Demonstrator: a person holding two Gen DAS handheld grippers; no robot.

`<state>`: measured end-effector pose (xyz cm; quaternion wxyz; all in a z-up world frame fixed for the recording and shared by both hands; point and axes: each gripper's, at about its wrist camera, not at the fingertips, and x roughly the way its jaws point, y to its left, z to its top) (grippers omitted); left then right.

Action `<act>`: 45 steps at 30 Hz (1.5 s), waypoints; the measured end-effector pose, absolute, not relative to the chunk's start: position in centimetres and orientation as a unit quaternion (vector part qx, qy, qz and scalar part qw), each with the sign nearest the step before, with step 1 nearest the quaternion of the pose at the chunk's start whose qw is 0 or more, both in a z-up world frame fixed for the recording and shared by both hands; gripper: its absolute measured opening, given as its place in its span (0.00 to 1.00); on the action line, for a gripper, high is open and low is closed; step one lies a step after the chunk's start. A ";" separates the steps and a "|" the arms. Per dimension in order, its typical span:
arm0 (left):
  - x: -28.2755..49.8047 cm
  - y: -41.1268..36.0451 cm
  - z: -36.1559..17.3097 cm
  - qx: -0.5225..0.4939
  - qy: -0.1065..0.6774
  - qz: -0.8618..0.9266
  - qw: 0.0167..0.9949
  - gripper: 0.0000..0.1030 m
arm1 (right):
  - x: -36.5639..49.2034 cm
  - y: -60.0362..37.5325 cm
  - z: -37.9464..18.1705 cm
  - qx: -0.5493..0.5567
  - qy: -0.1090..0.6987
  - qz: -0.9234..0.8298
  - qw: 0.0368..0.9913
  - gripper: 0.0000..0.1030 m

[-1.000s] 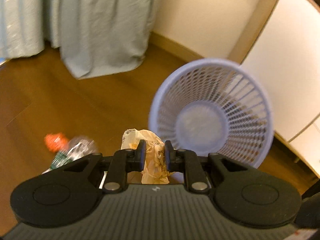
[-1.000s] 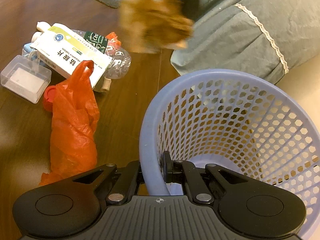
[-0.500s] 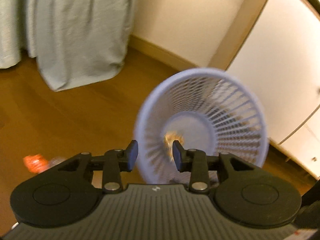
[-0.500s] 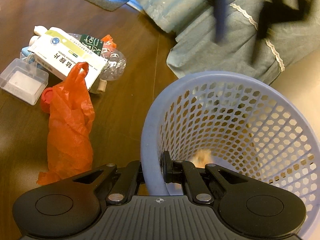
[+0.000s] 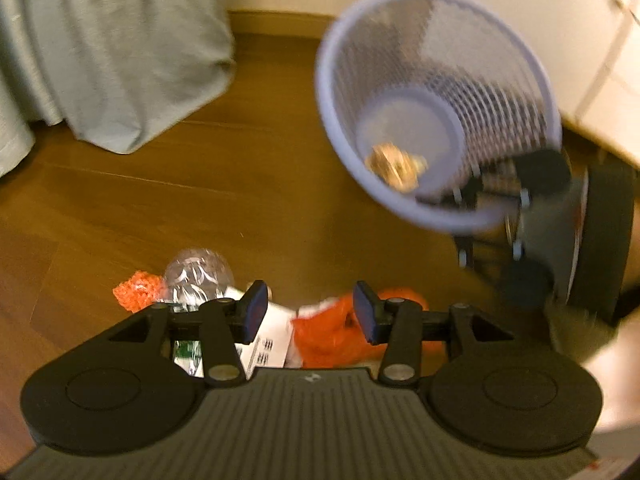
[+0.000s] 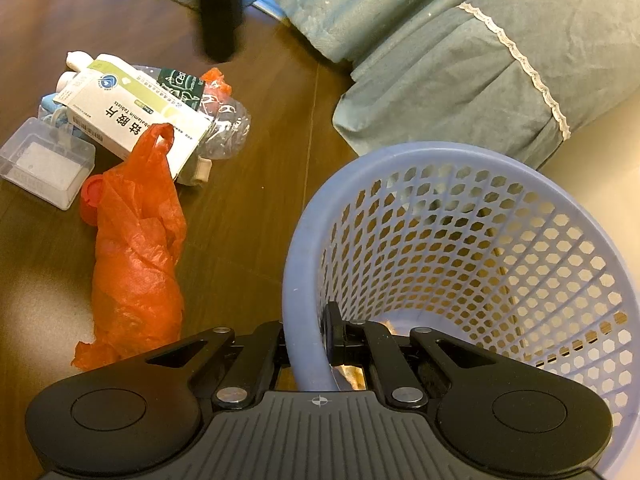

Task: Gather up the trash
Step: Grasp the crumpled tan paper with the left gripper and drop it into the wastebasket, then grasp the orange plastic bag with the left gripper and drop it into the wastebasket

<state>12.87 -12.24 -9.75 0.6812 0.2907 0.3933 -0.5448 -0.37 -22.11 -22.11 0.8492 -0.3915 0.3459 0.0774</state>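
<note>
Crumpled brown wrapper lies inside lavender basket.

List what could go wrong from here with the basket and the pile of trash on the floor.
1. The right gripper pinches only the basket rim; the tilted basket could slip or spill the crumpled wrapper.
2. The left gripper, jaws opening and empty, hangs over overlapping trash: grabbing the orange bag may drag the medicine box along.

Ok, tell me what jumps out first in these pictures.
The lilac mesh basket at right, its rim pinched by the right gripper, with a crumpled brown wrapper at its bottom. Then the orange plastic bag on the wooden floor, beside a white medicine box.
</note>
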 end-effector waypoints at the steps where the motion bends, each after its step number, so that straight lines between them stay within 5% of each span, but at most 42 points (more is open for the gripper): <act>1: 12.6 -12.2 -10.2 0.301 0.390 -0.552 0.673 0.40 | -0.4 -22.1 -22.1 -0.392 0.346 0.079 0.848 0.00; 22: 4.6 -12.5 -18.4 0.586 0.170 -0.647 0.457 0.43 | -0.5 -22.1 -22.6 -0.398 0.348 0.085 0.844 0.01; 28: 4.2 -13.1 -19.8 0.607 0.167 -0.639 0.442 0.33 | -0.4 -22.1 -22.7 -0.396 0.348 0.084 0.846 0.01; 33: 4.4 -13.0 -20.6 0.615 0.181 -0.631 0.438 0.06 | -0.3 -22.2 -22.7 -0.396 0.350 0.084 0.845 0.01; 45: 5.8 -11.4 -15.8 0.609 0.182 -0.622 0.457 0.00 | -0.2 -22.3 -22.7 -0.396 0.355 0.084 0.843 0.01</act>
